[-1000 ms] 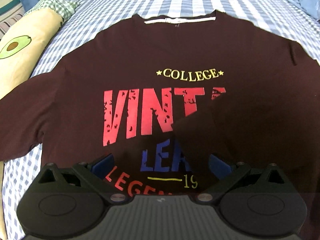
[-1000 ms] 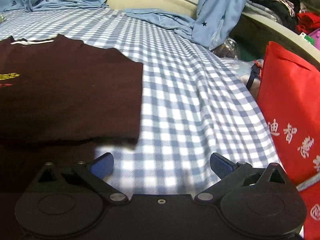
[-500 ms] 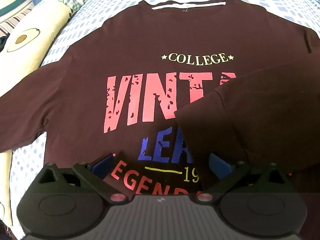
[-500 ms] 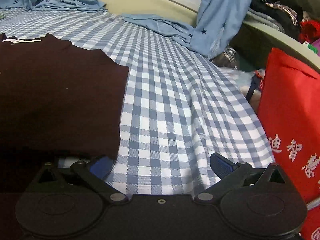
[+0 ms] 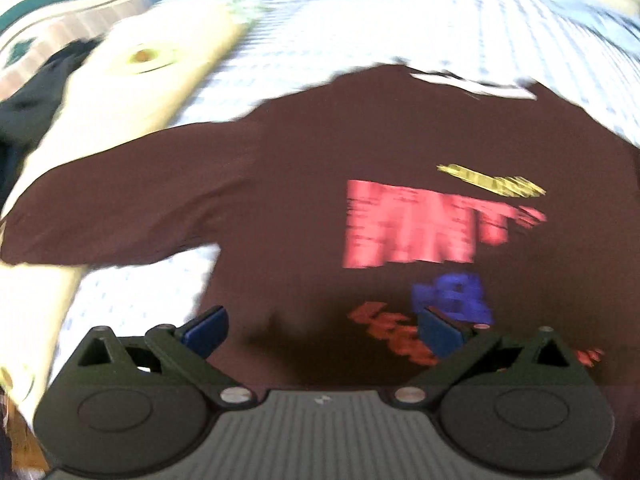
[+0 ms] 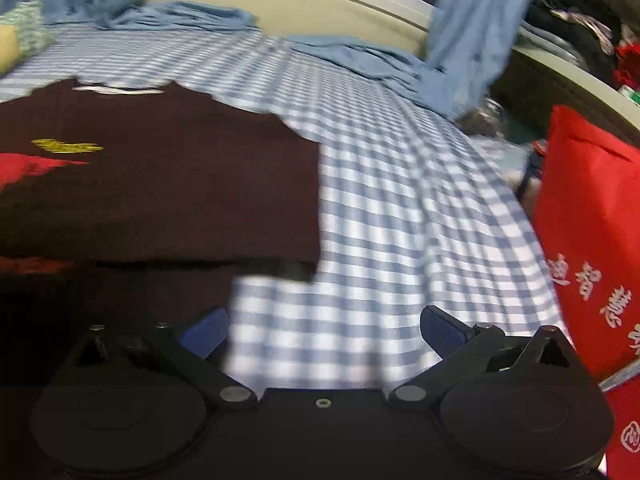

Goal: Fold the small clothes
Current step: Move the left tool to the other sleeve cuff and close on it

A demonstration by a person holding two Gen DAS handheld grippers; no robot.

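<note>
Checked bedsheet (image 6: pixel 400 184) under maroon shirt (image 5: pixel 320 200), both tongs (image 5: pixel 322 330) (image 6: pixel 322 330) apart, empty

matt cloth shirt (image 5: pixel 304 184), checked cloth sheet (image 6: pixel 400 208)

Left wrist view is heavily motion-blurred: print on the maroon shirt (image 5: pixel 360 184) smeared into streaks, checked bedsheet (image 5: pixel 360 28) ahead of the tool blown out near white, check pattern mostly lost. Left gripper (image 5: pixel 320 330) itself sharp. Fisheye bends edges, black corners. Right wrist view has milder blur, sheet checks (image 6: pixel 400 200) still readable, red bag (image 6: pixel 592 240) to the right saturated. Area under the right gripper (image 6: pixel 322 330) dim, its left side in deep shadow; shirt hem casts a dark band.
</note>
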